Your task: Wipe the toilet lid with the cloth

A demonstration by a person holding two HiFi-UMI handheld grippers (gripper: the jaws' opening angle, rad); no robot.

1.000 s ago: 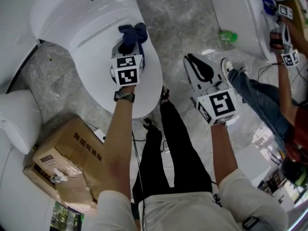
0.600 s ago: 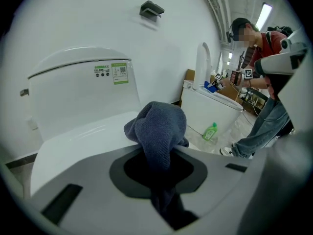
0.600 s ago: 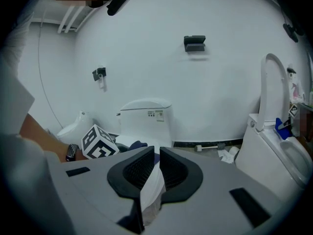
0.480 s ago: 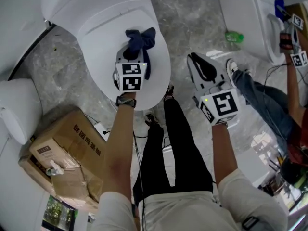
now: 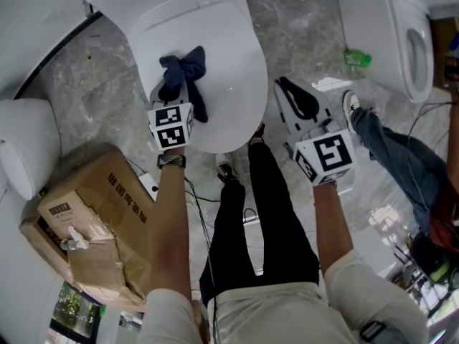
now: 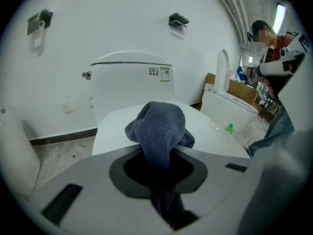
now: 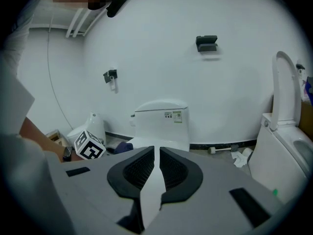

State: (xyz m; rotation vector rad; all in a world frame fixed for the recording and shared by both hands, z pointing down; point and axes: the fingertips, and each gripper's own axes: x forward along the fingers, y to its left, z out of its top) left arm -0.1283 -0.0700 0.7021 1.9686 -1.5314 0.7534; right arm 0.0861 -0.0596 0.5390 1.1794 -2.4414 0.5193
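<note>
A dark blue cloth (image 5: 183, 74) lies bunched on the left part of the closed white toilet lid (image 5: 226, 41). My left gripper (image 5: 179, 88) is shut on it and angled down at the lid. In the left gripper view the cloth (image 6: 161, 129) bulges out between the jaws and hides the pads, with the lid (image 6: 110, 126) and the tank (image 6: 129, 82) behind it. My right gripper (image 5: 297, 99) hangs over the floor to the right of the lid. Its jaws (image 7: 156, 153) stand together with only a thin slit and hold nothing.
A cardboard box (image 5: 93, 221) sits on the floor at the lower left beside another white fixture (image 5: 25, 156). A second toilet (image 5: 401, 34) with its seat raised stands at the upper right. Another person (image 5: 401, 156) is next to it, and a green object (image 5: 357, 58) lies on the floor.
The left gripper has dragged the cloth across the lid from its right side to its left side. The right gripper has kept its place beside the lid.
</note>
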